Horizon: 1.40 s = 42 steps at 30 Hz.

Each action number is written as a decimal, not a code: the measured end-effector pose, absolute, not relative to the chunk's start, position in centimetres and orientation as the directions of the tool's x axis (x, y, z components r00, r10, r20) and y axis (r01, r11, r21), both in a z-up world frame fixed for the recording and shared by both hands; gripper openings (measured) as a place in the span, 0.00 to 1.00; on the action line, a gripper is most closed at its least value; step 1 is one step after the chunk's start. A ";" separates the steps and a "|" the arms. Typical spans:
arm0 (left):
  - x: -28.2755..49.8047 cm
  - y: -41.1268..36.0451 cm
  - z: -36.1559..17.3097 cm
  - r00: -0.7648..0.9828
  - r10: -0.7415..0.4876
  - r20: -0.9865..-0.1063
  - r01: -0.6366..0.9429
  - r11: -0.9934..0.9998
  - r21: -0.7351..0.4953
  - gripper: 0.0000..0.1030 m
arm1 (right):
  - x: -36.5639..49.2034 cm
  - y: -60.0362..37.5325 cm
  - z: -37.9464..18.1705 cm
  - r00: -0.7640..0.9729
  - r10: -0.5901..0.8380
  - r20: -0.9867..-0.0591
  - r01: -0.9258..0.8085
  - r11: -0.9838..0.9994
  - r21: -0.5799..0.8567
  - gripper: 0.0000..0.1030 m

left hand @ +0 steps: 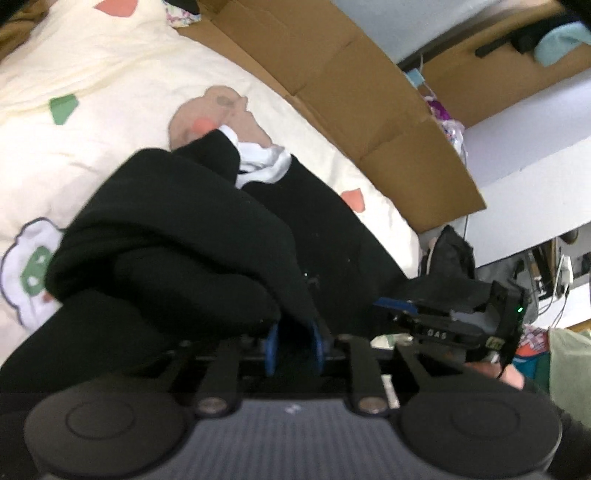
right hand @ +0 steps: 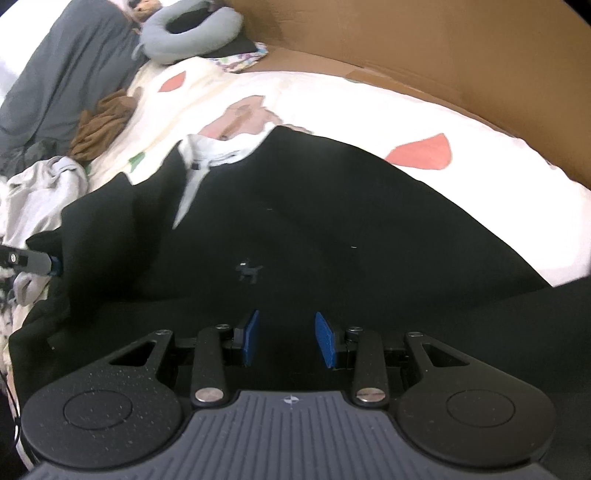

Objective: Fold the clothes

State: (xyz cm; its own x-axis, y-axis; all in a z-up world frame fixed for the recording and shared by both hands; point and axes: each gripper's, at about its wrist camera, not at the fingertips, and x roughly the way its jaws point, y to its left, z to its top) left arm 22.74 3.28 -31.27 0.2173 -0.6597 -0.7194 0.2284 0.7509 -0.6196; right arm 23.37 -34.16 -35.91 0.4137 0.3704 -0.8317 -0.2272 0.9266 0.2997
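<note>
A black garment (right hand: 332, 221) with a white collar (right hand: 210, 151) and a small grey logo (right hand: 249, 273) lies spread on the cream quilt (right hand: 369, 103). My right gripper (right hand: 288, 334) hovers low over its near part, open, with only flat fabric beneath its blue pads (right hand: 249, 338). In the left wrist view a thick fold of the black garment (left hand: 166, 258) is bunched up and lifted, and my left gripper (left hand: 294, 338) is shut on it. The white collar (left hand: 262, 162) shows beyond the fold. The left gripper (right hand: 51, 265) also shows at the far left, pinching the garment's edge.
A cardboard wall (right hand: 443, 48) runs along the bed's far side. A grey neck pillow (right hand: 192, 29), a brown cloth (right hand: 103, 125), a grey blanket (right hand: 66, 74) and a pale clothes heap (right hand: 40, 192) lie to the left. The right gripper's body (left hand: 461, 314) sits close by.
</note>
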 end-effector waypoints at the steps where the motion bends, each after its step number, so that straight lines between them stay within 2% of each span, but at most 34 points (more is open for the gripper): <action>1: 22.8 3.8 -30.9 0.226 -0.663 -0.714 0.225 0.748 -0.624 0.27 | 23.3 -33.9 -35.9 0.410 0.373 -0.832 -0.234 0.925 0.299 0.39; 5: 23.0 6.6 -29.0 0.317 -0.639 -0.701 0.197 0.767 -0.610 0.30 | 23.2 -33.4 -36.1 0.398 0.371 -0.839 -0.252 0.924 0.288 0.39; 7: 23.4 8.0 -28.4 0.370 -0.614 -0.697 0.176 0.783 -0.596 0.47 | 23.2 -33.3 -36.2 0.395 0.369 -0.841 -0.252 0.924 0.287 0.39; 8: 23.6 8.7 -28.2 0.396 -0.598 -0.697 0.163 0.793 -0.587 0.50 | 23.2 -33.3 -36.2 0.394 0.369 -0.842 -0.251 0.924 0.287 0.39; 11: 24.5 10.5 -28.2 0.446 -0.549 -0.707 0.104 0.816 -0.568 0.51 | 23.3 -33.4 -36.3 0.393 0.367 -0.843 -0.249 0.925 0.286 0.39; 17: 26.0 13.6 -30.2 0.475 -0.449 -0.757 -0.050 0.845 -0.532 0.63 | 23.3 -33.3 -36.4 0.390 0.367 -0.845 -0.250 0.925 0.286 0.39; 22: 26.1 15.9 -33.9 0.448 -0.454 -0.770 -0.223 0.777 -0.588 0.69 | 23.2 -33.2 -36.6 0.386 0.368 -0.846 -0.251 0.924 0.287 0.39; 26: 26.1 17.0 -36.5 0.443 -0.475 -0.760 -0.338 0.697 -0.633 0.69 | 23.1 -33.2 -36.7 0.380 0.368 -0.848 -0.256 0.923 0.286 0.39; 30: 26.7 16.8 -37.8 0.474 -0.484 -0.735 -0.385 0.637 -0.668 0.77 | 23.0 -33.2 -36.7 0.376 0.370 -0.849 -0.258 0.922 0.288 0.39; 35: 26.9 15.7 -40.1 0.430 -0.521 -0.737 -0.431 0.599 -0.675 0.80 | 23.1 -33.1 -36.8 0.374 0.370 -0.850 -0.261 0.922 0.287 0.39; 38: 27.1 15.0 -41.4 0.404 -0.543 -0.736 -0.458 0.576 -0.677 0.79 | 23.1 -33.2 -36.9 0.371 0.370 -0.852 -0.261 0.922 0.287 0.39; 39: 27.1 14.8 -41.5 0.403 -0.550 -0.732 -0.457 0.572 -0.681 0.74 | 23.0 -33.2 -36.9 0.370 0.370 -0.852 -0.262 0.922 0.286 0.39; 40: 27.1 14.7 -41.6 0.402 -0.556 -0.728 -0.454 0.569 -0.685 0.61 | 23.0 -33.2 -36.9 0.369 0.370 -0.853 -0.263 0.921 0.286 0.39; 42: 27.3 14.4 -41.3 0.396 -0.566 -0.723 -0.430 0.581 -0.691 0.42 | 22.9 -33.2 -37.0 0.368 0.369 -0.853 -0.265 0.921 0.284 0.39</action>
State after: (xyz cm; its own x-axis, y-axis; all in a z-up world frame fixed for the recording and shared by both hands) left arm 27.28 14.35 -41.33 0.3963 -0.5657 -0.7231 -0.4300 0.5815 -0.6906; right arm 22.94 -33.22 -36.96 0.3684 0.3694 -0.8531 -0.2655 0.9213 0.2842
